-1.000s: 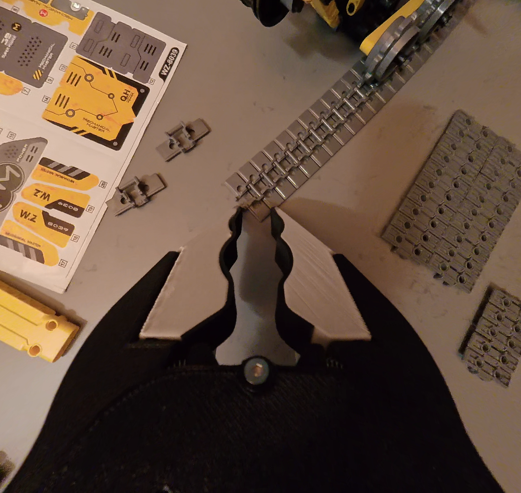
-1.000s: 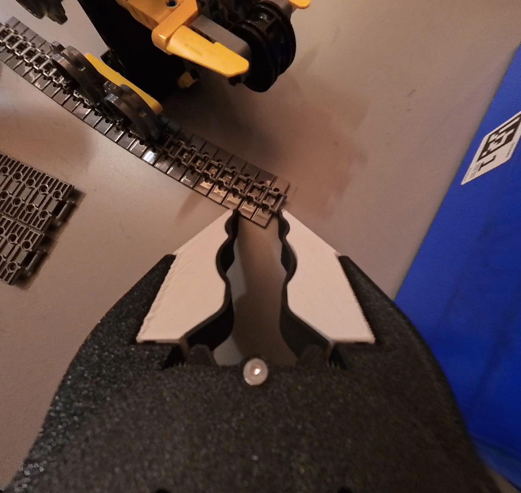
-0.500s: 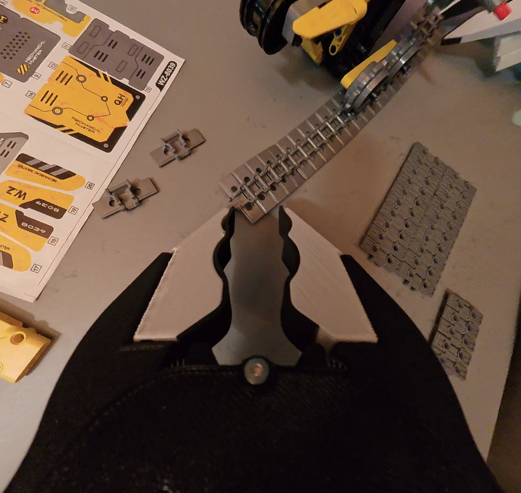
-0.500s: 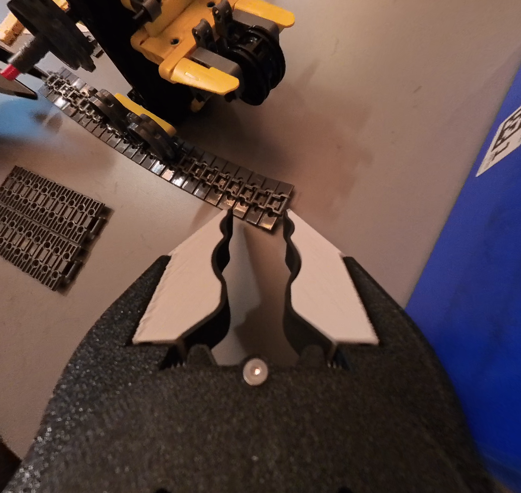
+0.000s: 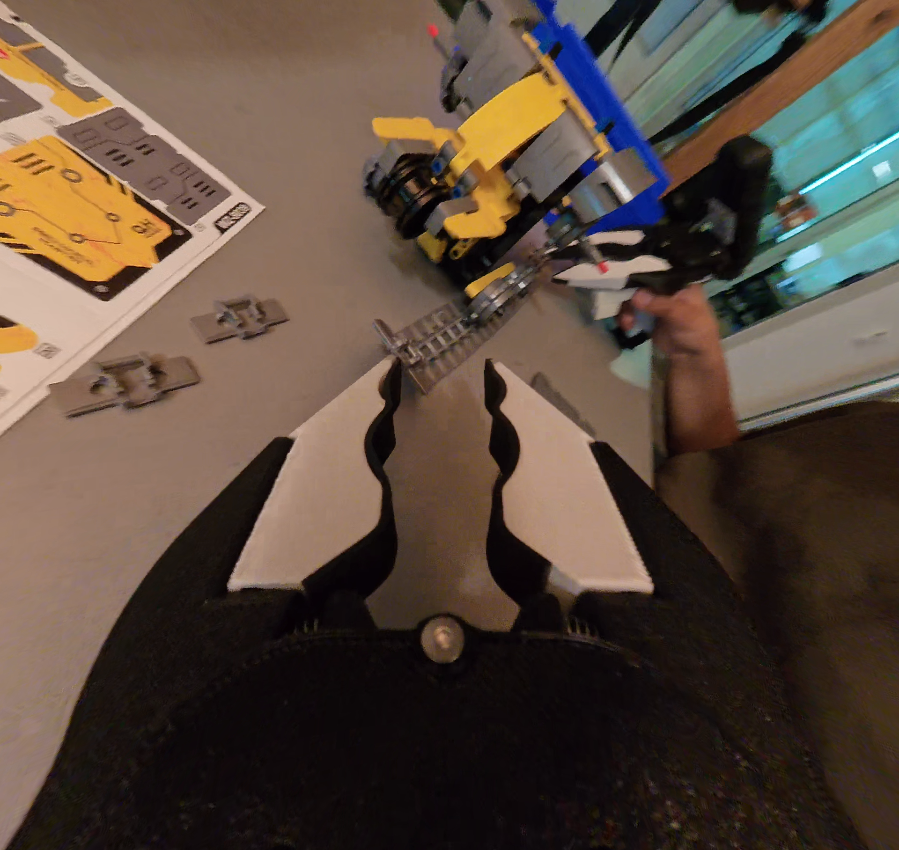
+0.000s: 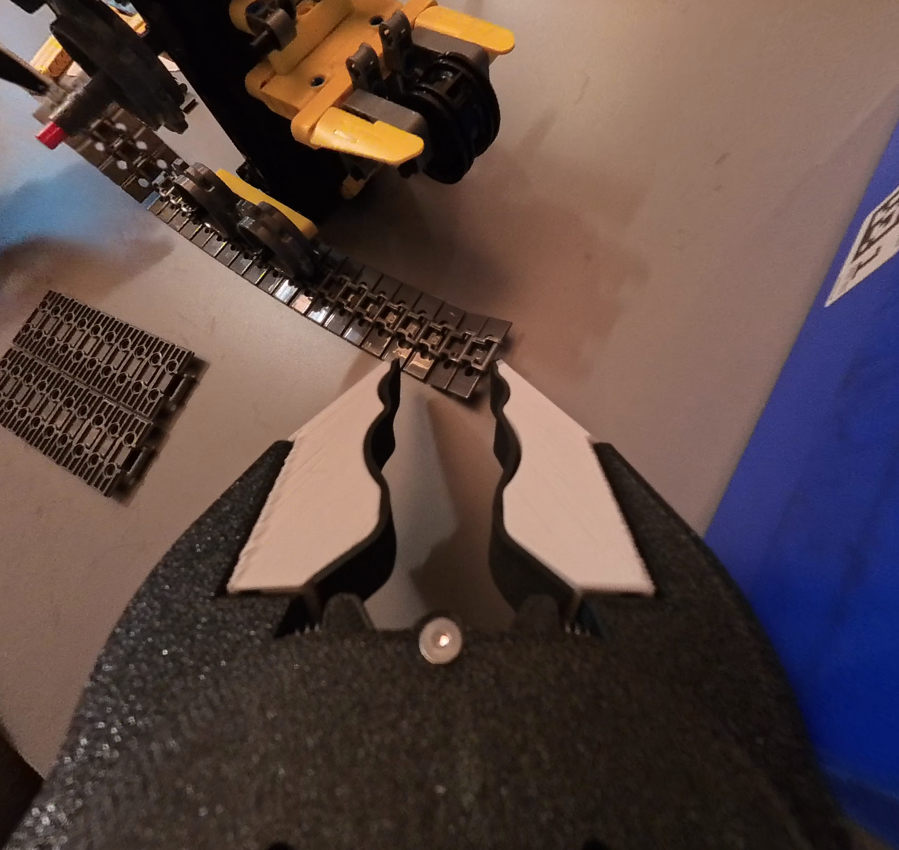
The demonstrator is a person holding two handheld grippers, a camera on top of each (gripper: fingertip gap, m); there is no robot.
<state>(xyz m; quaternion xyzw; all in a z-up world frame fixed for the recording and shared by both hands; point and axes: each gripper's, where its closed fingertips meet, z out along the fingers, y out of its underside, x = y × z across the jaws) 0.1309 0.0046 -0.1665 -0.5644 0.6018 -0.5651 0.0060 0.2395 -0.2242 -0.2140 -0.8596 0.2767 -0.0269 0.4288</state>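
A grey track strip [image 5: 440,340] runs from under a yellow and black brick vehicle [image 5: 486,170] across the grey table [image 5: 292,73]. My left gripper [image 5: 440,369] is open and empty, and the strip's free end lies just in front of its left fingertip [image 5: 393,372]. My right gripper [image 6: 446,369] is open and empty too. The other end of the track strip [image 6: 438,345] lies just beyond its tips, and the vehicle [image 6: 365,73] stands behind. The right gripper also shows in the left wrist view [image 5: 627,262], held by a hand [image 5: 681,330] beside the vehicle.
A sticker sheet [image 5: 97,194] lies at the left, with two loose track links [image 5: 238,318] [image 5: 126,381] beside it. A flat mat of joined links [image 6: 92,398] lies left of the right gripper. A blue box [image 6: 827,437] stands at its right. The grippers' ends are close to 25 cm from one another.
Both grippers' jaws have spread wider apart at the track ends. The left view has tilted up, so the vehicle, the hand and the room behind now show.
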